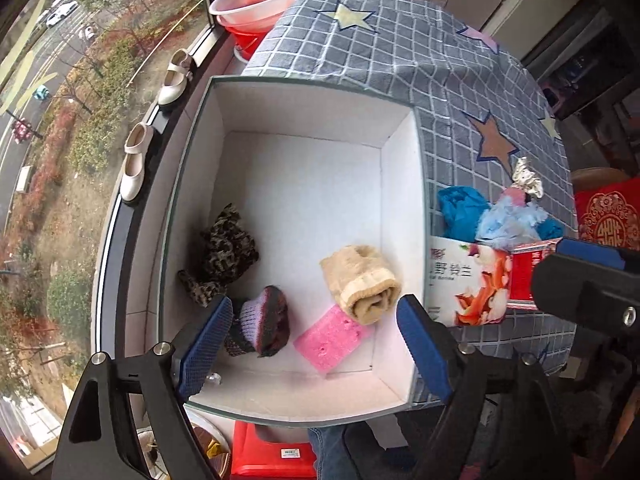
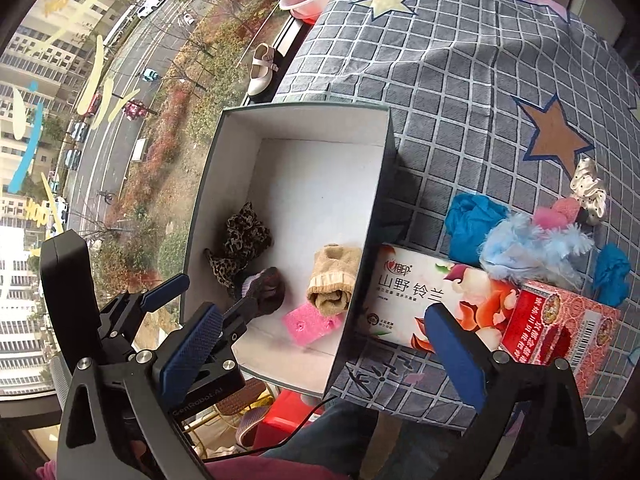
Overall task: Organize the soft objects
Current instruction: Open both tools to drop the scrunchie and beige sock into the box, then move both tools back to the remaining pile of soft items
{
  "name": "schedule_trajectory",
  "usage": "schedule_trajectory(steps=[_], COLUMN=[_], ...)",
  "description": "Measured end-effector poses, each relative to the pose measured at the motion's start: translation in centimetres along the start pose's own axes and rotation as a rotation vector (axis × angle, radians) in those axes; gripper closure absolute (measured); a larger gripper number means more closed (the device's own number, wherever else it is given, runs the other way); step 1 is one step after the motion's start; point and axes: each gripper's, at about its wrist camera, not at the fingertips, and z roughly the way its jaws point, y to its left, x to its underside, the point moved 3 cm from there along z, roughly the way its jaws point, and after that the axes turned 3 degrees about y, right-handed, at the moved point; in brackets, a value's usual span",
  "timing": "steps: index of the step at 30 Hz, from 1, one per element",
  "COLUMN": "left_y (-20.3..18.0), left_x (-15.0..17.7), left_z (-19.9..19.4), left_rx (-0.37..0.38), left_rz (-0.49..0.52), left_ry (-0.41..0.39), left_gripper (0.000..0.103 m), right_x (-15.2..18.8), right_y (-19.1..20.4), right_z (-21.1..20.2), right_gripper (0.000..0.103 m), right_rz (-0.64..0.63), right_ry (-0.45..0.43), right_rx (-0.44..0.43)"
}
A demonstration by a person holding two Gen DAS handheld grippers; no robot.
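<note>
By the window, a white-lined cardboard box [image 1: 304,168] sits on the grey checked tablecloth [image 1: 400,48] with its appliquéd stars. Inside it, from the left: a crumpled leopard-print scrunchie [image 1: 226,252], fuzzy and knotted; a purple and dark knitted piece [image 1: 266,322], ribbed and bunched; a porous pink sponge [image 1: 332,338], a flat slab with small holes; and a rolled beige towel [image 1: 360,282] whose end rests on the sponge. The left gripper [image 1: 316,344] hangs over the box with jaws wide apart and nothing between its textured blue pads. Right of the box lies a glossy flower-printed tissue pack [image 2: 432,304], then a red printed carton [image 2: 560,332]. Behind them is a soft heap (not yet boxed): crinkled blue plastic [image 2: 472,220], pale blue fluff [image 2: 532,248], and a satin polka-dot scrunchie [image 2: 588,190]. The right gripper [image 2: 324,348] also stands wide open, empty.
</note>
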Motion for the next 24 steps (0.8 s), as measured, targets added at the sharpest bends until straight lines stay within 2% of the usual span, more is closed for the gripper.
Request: schedule_trajectory(steps=[6,10,13,17,21,24], left_y=[-5.4,-9.2,-12.0,-16.2,-20.6,-24.2], left_x=[-2.7,-4.2,-5.5,-7.5,-9.3,-10.8], left_z=[-1.3,-0.8,-0.3,0.7,2.1,3.9], left_rx=[0.037,0.049,0.053,0.033,0.028,0.021], left_rz=[0.122,0.199,0.252,0.324,0.384,0.428], left_ry=[-0.017,0.001,0.019,0.045,0.081,0.124], left_gripper=[0.016,0.016,0.016,0.016,0.016,0.016], right_x=[0.0,0.3,0.9,2.8,5.8,8.1], right_y=[-3.3,-7.0,-11.2,-19.2,-26.6,-30.6], right_z=[-5.1,-9.2,-11.9,-13.5,-11.1,-8.2], right_gripper=[0.001,0.001,0.001,0.001,0.001,0.001], right_rz=[0.096,0.176,0.267,0.466,0.632,0.73], right_ry=[-0.09,-0.174,-0.242,-0.311,-0.248,-0.186], right_rx=[-0.047,-0.054,-0.041,0.012,0.082,0.079])
